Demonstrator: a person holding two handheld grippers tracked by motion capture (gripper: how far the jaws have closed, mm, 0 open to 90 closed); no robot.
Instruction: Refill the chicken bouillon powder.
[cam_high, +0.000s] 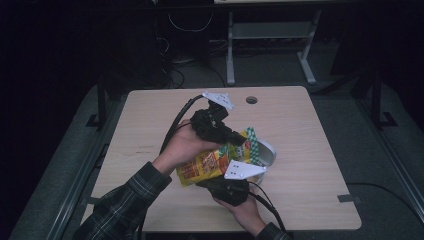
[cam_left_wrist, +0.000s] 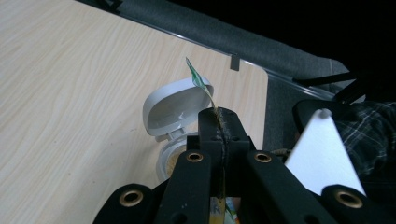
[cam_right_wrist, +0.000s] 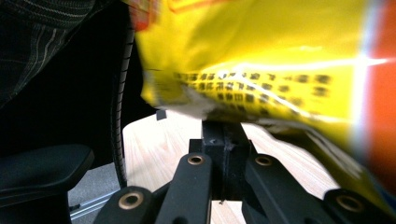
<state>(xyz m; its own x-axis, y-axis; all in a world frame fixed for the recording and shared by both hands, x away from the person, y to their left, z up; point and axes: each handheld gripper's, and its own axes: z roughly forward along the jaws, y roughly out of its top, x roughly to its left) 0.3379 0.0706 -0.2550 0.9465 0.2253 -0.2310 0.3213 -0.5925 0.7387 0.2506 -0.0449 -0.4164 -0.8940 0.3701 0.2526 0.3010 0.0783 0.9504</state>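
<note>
Yellow snack bag (cam_high: 212, 162) is held up over the wooden table (cam_high: 150, 130), tilted above the grey open-lidded container (cam_high: 267, 155); left gripper (cam_high: 235, 136) jaws clamped on the bag's green-striped top edge (cam_left_wrist: 198, 79), directly over the container mouth (cam_left_wrist: 170, 161); right gripper (cam_high: 235, 175) jaws pinched shut on the bag's lower seam (cam_right_wrist: 224, 116), on the near side of the container.
</note>
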